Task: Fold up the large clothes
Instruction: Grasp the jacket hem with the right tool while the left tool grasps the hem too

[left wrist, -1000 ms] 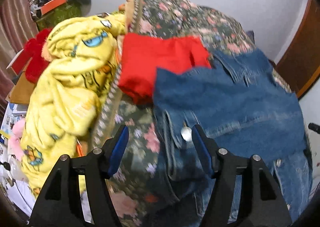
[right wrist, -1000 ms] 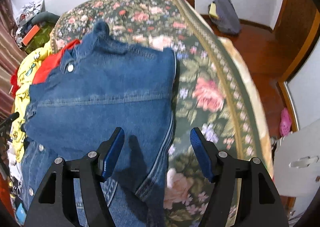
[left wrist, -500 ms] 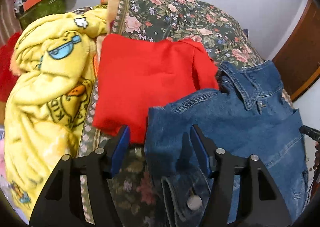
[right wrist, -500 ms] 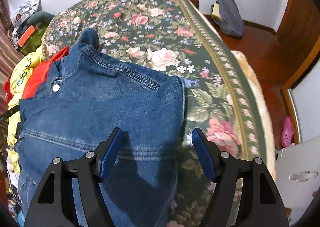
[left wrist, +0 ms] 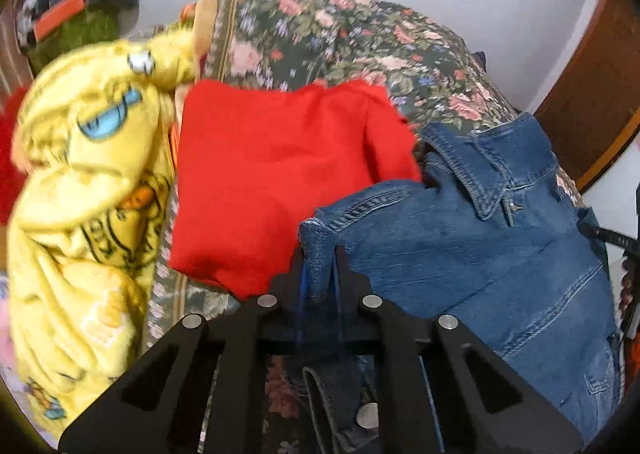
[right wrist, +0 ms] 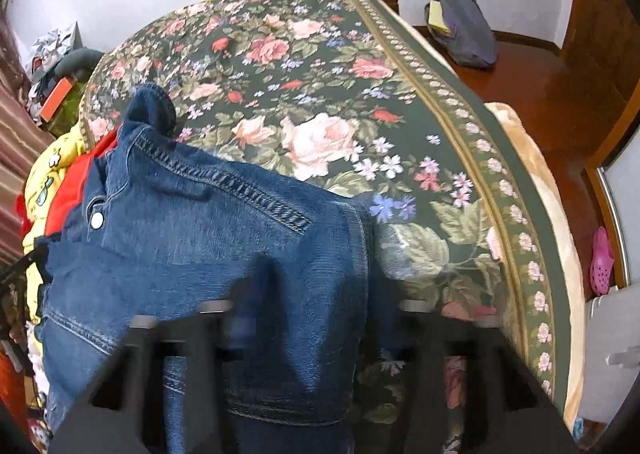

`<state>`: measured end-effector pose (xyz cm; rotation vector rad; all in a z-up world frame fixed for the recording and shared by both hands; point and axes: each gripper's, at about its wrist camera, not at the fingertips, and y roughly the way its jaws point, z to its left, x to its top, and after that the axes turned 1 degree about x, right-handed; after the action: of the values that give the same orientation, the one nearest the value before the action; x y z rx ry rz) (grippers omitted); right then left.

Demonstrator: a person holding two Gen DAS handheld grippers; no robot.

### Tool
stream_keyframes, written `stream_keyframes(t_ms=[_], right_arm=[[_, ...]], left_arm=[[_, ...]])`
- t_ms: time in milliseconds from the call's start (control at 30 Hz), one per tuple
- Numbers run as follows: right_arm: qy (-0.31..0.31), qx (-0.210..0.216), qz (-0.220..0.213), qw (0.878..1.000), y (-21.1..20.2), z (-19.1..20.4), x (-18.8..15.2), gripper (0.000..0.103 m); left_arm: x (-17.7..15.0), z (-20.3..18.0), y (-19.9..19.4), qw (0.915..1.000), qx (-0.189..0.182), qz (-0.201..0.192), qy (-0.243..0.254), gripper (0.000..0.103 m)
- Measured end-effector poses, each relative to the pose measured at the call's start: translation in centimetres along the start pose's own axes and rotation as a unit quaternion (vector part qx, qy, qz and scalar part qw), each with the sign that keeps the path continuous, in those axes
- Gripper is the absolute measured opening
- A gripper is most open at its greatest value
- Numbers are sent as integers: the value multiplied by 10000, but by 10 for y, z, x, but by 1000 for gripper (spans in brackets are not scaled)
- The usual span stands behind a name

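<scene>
A blue denim jacket [left wrist: 472,238] lies on the floral bedspread [left wrist: 344,38], collar toward the far right. My left gripper [left wrist: 320,274] is shut on the jacket's left shoulder edge, a fold of denim pinched between the fingers. In the right wrist view the jacket [right wrist: 192,230] spreads over the bed's near left, a metal button showing near its collar. My right gripper [right wrist: 316,318] is blurred by motion over the jacket's right edge; its fingers stand wide apart, one over the denim and one over the bedspread [right wrist: 320,74].
A folded red garment [left wrist: 276,170] lies just left of the jacket. A crumpled yellow cartoon blanket [left wrist: 84,190] hangs off the bed's left side. A dark bag [right wrist: 464,26] and a pink clog [right wrist: 602,262] lie on the wooden floor to the right.
My left gripper has closed on the jacket's shoulder edge; it was open before. My right gripper stays open and has moved forward along the jacket's right edge.
</scene>
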<state>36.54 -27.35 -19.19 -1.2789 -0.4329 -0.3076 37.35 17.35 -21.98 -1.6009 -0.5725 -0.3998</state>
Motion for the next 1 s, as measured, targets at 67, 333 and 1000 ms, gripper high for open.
stream_keyframes(t_ms=[67, 333, 1000], right_arm=[[-71, 108, -93, 9999, -7, 3, 5, 11], [-776, 222, -774, 9937, -65, 40, 39, 9], [-702, -799, -393, 9935, 24, 21, 73, 12]], left_arm=[[4, -9, -11, 9998, 132, -122, 130, 9], [46, -44, -56, 9969, 395, -564, 380, 9], [73, 4, 41, 9953, 929, -225, -166, 11]])
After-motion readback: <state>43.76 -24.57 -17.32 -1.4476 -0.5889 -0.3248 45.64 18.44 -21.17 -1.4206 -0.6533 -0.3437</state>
